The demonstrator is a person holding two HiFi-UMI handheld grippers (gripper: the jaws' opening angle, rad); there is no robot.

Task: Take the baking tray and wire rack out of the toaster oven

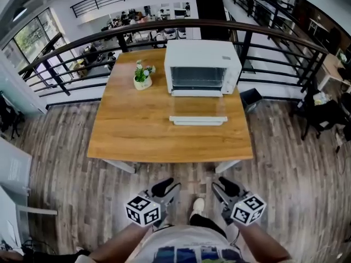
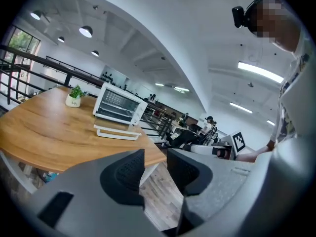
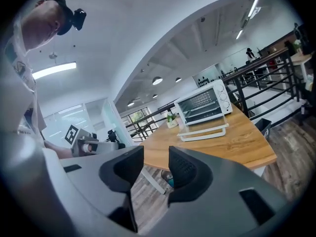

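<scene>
A white toaster oven (image 1: pixel 202 67) stands at the far side of a wooden table (image 1: pixel 137 138), its glass door (image 1: pixel 198 119) folded down flat toward me. Thin bars of a wire rack show inside the cavity (image 3: pixel 200 105); I cannot make out the baking tray. Both grippers hang low in front of the person's body, well short of the table's near edge. My left gripper (image 1: pixel 166 190) and right gripper (image 1: pixel 225 189) are both open, nothing between the jaws. The oven (image 2: pixel 120 104) lies far ahead of the left gripper (image 2: pixel 155 168), and equally far from the right gripper (image 3: pixel 156 167).
A small potted plant (image 1: pixel 143 75) sits on the table left of the oven. A black railing (image 1: pixel 263 43) runs behind the table. Wood-plank floor (image 1: pixel 66 163) surrounds it, and the person's shoe (image 1: pixel 197 206) shows between the grippers.
</scene>
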